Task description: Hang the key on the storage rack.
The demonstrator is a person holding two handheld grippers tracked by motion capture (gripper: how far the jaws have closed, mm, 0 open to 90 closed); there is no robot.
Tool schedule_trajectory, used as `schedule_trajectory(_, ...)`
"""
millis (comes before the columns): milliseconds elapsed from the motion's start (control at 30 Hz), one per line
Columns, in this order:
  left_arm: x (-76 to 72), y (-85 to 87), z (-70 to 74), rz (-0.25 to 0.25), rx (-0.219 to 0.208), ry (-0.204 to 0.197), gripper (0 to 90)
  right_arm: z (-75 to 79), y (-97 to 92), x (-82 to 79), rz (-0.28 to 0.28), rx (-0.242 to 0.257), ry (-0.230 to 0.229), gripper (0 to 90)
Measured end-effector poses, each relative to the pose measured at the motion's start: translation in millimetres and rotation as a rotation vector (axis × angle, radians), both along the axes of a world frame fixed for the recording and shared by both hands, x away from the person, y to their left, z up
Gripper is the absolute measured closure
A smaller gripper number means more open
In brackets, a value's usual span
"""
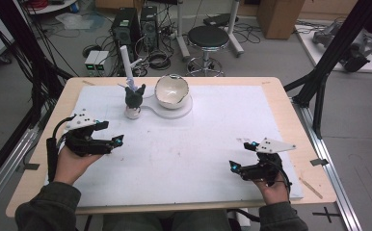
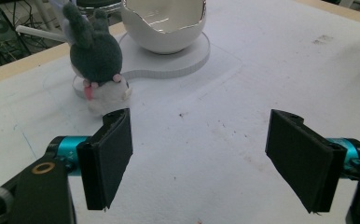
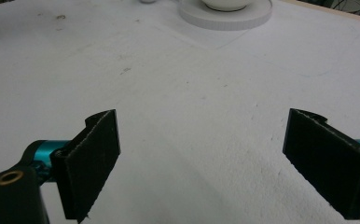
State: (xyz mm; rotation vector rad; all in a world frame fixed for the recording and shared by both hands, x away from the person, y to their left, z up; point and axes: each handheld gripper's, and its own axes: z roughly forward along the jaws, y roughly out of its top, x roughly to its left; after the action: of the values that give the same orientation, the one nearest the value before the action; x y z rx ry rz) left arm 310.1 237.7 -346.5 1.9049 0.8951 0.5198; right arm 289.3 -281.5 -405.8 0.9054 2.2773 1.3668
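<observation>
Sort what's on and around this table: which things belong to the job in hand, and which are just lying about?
In the job:
- plush toy
- eggshell-shaped bowl on its white base
- left gripper, open
- right gripper, open

Lying about:
- stool
- computer towers
- cardboard box

The high view looks down over the whole table (image 1: 271,91), while both gripper views sit low above it, sharing the eggshell bowl (image 2: 164,23).

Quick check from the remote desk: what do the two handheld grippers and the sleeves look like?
Both the left gripper and the right gripper are black, with teal joints behind flat black pads, a grey three-cornered plate on top and a trailing black cable. The sleeves are dark olive.
</observation>
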Motion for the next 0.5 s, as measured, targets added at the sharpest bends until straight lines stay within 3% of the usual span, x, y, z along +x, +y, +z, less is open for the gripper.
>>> schedule_trajectory(500,-16.7,2.9,-3.3,-0.007,-0.011,-0.016,23.0,0.0,-0.3,0.0,-0.006,0.001,0.003,10.0)
